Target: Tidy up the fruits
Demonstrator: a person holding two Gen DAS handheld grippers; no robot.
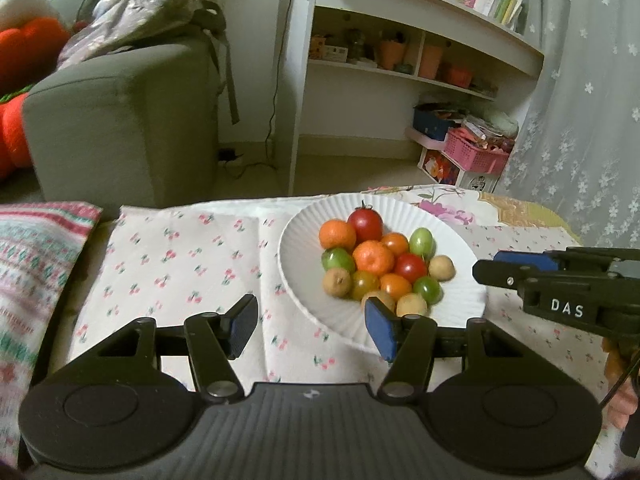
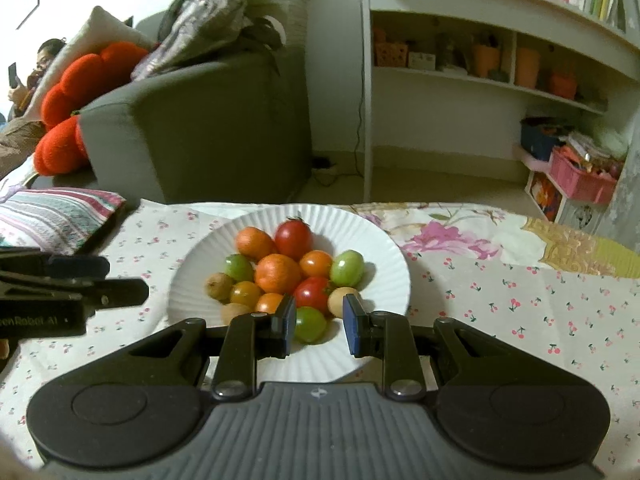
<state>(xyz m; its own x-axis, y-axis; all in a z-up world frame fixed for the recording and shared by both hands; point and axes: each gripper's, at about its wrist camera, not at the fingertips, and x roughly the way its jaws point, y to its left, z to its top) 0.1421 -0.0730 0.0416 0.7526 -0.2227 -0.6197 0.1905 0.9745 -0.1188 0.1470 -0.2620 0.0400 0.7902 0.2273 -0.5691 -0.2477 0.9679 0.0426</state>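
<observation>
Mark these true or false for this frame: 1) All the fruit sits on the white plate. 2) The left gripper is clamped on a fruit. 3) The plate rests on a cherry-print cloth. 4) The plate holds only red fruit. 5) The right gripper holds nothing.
1) True: the fruits all lie on the white plate.
2) False: the left gripper is open and empty, jaws apart over the cloth and plate edge.
3) True: the cherry-print cloth lies under it.
4) False: there are red, orange, green and tan pieces.
5) True: the right gripper has a narrow gap with nothing between the pads.
</observation>
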